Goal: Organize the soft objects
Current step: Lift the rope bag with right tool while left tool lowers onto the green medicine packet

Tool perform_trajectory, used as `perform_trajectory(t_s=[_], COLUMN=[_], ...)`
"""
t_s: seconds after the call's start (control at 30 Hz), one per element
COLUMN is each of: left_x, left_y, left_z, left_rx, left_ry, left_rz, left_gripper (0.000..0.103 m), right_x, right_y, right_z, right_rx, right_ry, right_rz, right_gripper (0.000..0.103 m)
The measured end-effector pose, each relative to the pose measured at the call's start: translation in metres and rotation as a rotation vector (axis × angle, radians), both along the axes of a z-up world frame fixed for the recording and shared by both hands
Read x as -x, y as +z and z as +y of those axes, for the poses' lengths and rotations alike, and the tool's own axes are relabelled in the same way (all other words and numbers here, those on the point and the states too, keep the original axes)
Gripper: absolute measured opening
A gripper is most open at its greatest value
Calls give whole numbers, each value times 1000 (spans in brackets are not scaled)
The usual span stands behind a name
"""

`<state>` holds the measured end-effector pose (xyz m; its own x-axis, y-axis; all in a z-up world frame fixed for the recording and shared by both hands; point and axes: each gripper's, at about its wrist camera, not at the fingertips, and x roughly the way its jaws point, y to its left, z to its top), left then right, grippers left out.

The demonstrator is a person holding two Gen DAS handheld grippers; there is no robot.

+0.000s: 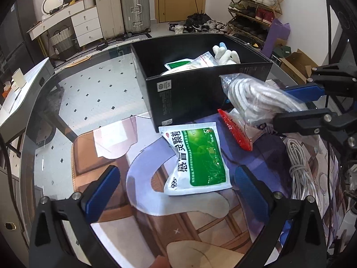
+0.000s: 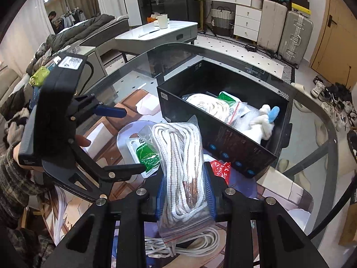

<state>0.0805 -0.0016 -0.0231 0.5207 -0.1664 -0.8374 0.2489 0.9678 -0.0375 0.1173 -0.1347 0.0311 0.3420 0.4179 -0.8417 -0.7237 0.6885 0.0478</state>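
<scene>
Left gripper [image 1: 176, 187]: fingers spread wide apart, nothing between them; blue pads visible at 8 and 4 o'clock of the left wrist view. Also seen in the right wrist view [image 2: 131, 140] at 9 o'clock, held by a hand whose sleeve is cut off at the frame edge.

Green-and-white sachet [image 1: 197, 159]: lies flat on the printed mat [image 1: 125, 156], just ahead of the open left gripper, not touching either pad. Chinese print legible only in part. In the right wrist view [image 2: 145, 154] mostly hidden behind the bagged cord.

Black box [image 1: 200, 91]: open top, on the glass table [image 1: 93, 93] at 12 o'clock of the sachet. Contents partly hidden by the near wall: a second green sachet [image 2: 227, 97], a coiled white rope [image 2: 207, 105], a zip bag [image 2: 237, 111], a white plush toy with a blue part [image 2: 265, 120].

Red-edged plastic bag [image 1: 236, 131]: on the mat at the box's near corner; lettering too small to read fully, lower part covered.

Bagged white cord [image 2: 180, 163]: coil in a clear zip bag, raised off the table near the box's front wall.

Right gripper [image 2: 186, 192]: clamped on the bagged white cord at mid-length; bag's lower end hangs behind the fingers.

Loose white cable [image 1: 299, 169]: on the mat at 4 o'clock, ends cut off by the frame.
</scene>
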Motion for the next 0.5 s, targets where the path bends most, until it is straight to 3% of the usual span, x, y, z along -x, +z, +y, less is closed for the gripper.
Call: perform_trajectory(t_s=[0.5], left_x=[-15], left_y=[-17], left_z=[-13], left_rx=[-26], left_ry=[30], left_rz=[43], left_gripper=[103], right_x=[-4], right_y=[20], right_z=[-44], right_rx=[-81], right_ry=[-85], right_rz=[-23], right_gripper=[31])
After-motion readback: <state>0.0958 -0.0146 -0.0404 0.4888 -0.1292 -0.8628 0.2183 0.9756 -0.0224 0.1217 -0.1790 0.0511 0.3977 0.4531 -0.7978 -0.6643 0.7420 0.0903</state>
